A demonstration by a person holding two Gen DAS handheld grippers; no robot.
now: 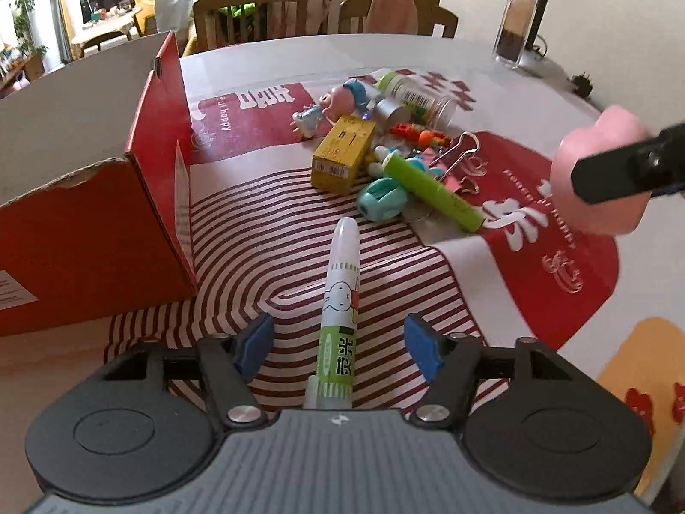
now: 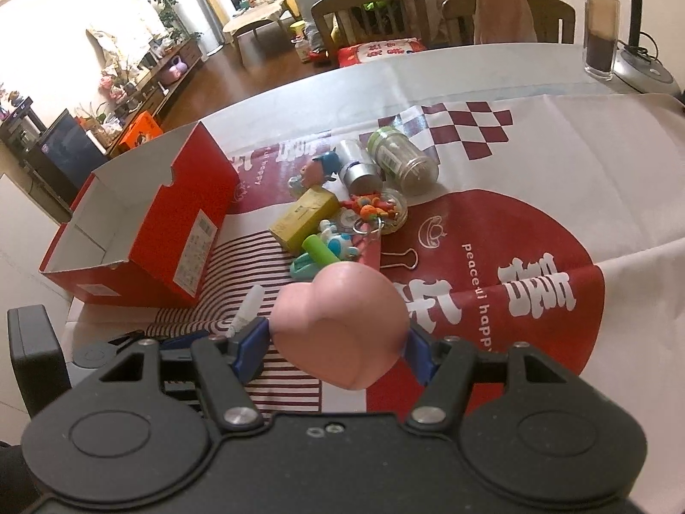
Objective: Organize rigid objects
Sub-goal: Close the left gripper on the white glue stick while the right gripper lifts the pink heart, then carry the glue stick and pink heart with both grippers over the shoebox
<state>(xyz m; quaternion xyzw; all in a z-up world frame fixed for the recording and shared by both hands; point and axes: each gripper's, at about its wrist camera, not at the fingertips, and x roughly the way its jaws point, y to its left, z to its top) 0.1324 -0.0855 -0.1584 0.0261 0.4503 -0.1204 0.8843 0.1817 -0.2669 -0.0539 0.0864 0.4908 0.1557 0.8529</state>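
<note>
My left gripper [image 1: 338,347] is open, its blue pads on either side of a green-and-white glue pen [image 1: 340,317] lying on the striped cloth, not touching it. My right gripper [image 2: 338,342] is shut on a pink heart-shaped object [image 2: 342,321], held above the cloth; it also shows at the right of the left wrist view [image 1: 599,175]. An open red shoebox [image 2: 141,222] stands on the left [image 1: 98,222]. A pile lies mid-table: yellow box [image 1: 342,154], green marker [image 1: 432,192], teal sharpener [image 1: 381,201], silver can [image 2: 357,167], toothpick jar [image 2: 402,158].
A red-and-white printed cloth [image 2: 535,222] covers the table. A glass jar [image 2: 599,30] and a lamp base [image 2: 642,68] stand at the far right. Wooden chairs [image 2: 368,8] sit behind the table's far edge. Binder clips [image 2: 400,259] lie by the pile.
</note>
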